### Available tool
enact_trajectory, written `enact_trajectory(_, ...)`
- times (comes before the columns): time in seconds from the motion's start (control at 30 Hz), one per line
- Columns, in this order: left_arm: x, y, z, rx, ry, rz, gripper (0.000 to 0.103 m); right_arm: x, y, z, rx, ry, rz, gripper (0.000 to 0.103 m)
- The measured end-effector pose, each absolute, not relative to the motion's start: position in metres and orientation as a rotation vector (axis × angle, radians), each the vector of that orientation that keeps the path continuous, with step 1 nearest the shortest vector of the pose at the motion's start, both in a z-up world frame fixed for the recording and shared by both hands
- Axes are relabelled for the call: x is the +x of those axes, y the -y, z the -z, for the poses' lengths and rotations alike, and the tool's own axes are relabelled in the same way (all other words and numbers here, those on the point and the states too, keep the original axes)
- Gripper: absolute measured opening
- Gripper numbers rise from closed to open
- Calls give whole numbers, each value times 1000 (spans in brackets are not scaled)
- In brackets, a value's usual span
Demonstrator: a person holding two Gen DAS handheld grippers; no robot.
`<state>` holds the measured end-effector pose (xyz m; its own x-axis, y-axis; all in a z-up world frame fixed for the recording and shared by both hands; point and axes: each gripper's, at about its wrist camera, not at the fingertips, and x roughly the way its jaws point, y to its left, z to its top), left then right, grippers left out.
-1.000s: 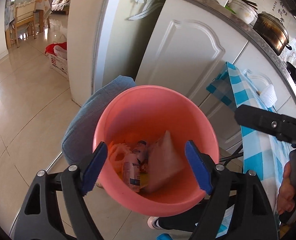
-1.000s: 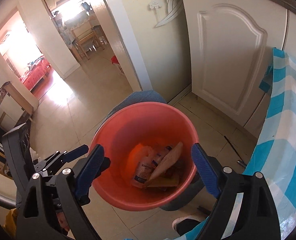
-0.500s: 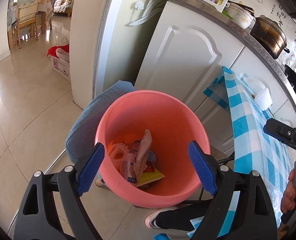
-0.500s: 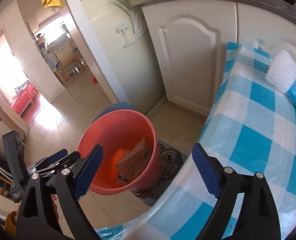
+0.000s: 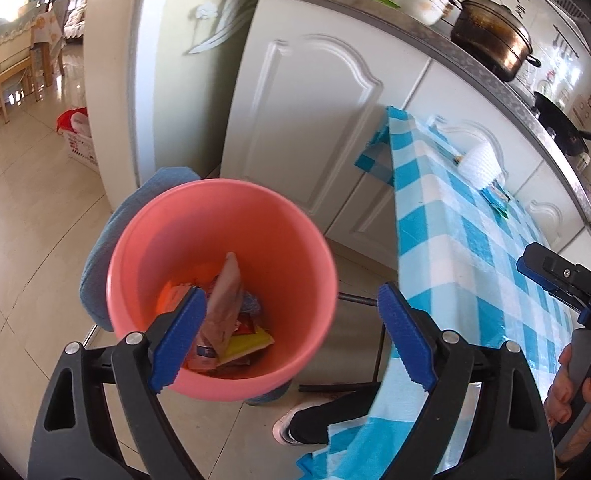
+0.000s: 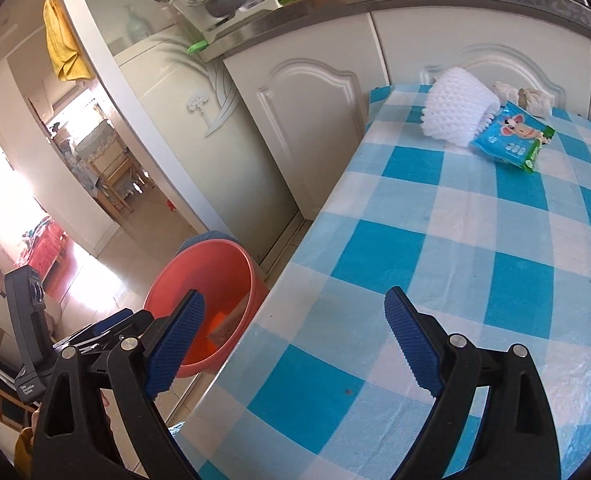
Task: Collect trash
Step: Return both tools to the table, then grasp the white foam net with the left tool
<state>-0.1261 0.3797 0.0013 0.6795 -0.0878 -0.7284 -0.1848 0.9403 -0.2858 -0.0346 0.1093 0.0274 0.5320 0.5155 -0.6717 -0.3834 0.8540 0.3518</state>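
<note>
A pink bucket (image 5: 223,208) stands on the floor beside the table, with wrappers and a pale bag (image 5: 223,304) lying inside. My left gripper (image 5: 291,294) hovers above the bucket's near rim; its jaws are opening and nothing is between them. My right gripper (image 6: 294,294) is open and empty over the blue-checked tablecloth (image 6: 455,240). At the table's far end lie a white foam net (image 6: 457,114), a blue wipes packet (image 6: 513,136) and crumpled tissue (image 6: 533,98). The bucket (image 6: 215,264) shows low on the left in the right wrist view.
White cabinet doors (image 5: 315,120) stand behind the bucket and table, with pots (image 5: 491,40) on the counter above. A blue cushion (image 5: 107,240) sits under the bucket. A person's shoe (image 5: 291,428) is by the table corner. A laundry basket (image 5: 77,140) stands far left.
The pale bag dropped and settled among the trash in the bucket. My right gripper swung right, from above the bucket to over the table. My left gripper drew back and up a little.
</note>
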Motion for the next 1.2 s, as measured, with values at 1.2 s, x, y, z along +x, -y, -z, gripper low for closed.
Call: enact_trajectory(1.2,7,-176,-62,-58,-740,281,88,-28,105,-16,564,-712,-372,90)
